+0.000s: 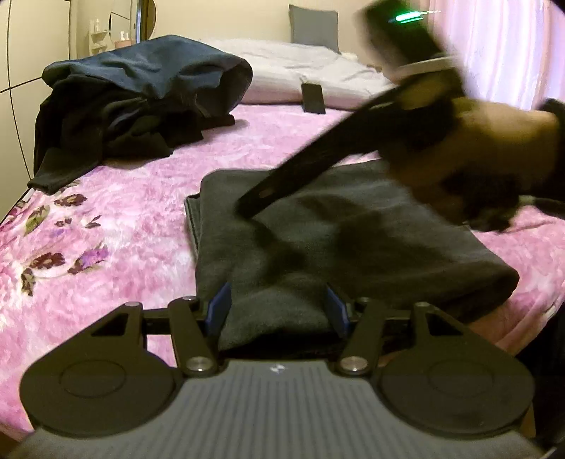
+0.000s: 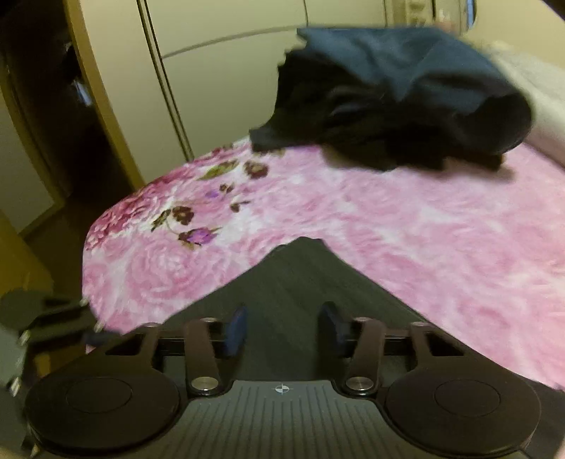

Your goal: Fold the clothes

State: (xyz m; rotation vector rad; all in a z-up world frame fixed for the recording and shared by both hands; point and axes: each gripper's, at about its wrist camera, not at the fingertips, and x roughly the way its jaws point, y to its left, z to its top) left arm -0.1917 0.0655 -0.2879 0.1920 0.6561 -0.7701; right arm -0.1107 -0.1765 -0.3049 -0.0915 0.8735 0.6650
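Observation:
A dark grey garment lies folded into a flat rectangle on the pink floral blanket. My left gripper hangs low over its near end, jaws apart, grey cloth showing between the blue pads and spreading past both. My right gripper, held in a hand, reaches in from the right, blurred, its tips at the garment's far left part. In the right wrist view the right gripper stands open above the garment, whose corner points away from me.
A heap of unfolded dark blue and black clothes sits at the back left of the bed. Behind it lie a white duvet, a grey pillow and a flat black object. Wardrobe doors stand beyond the bed's left edge.

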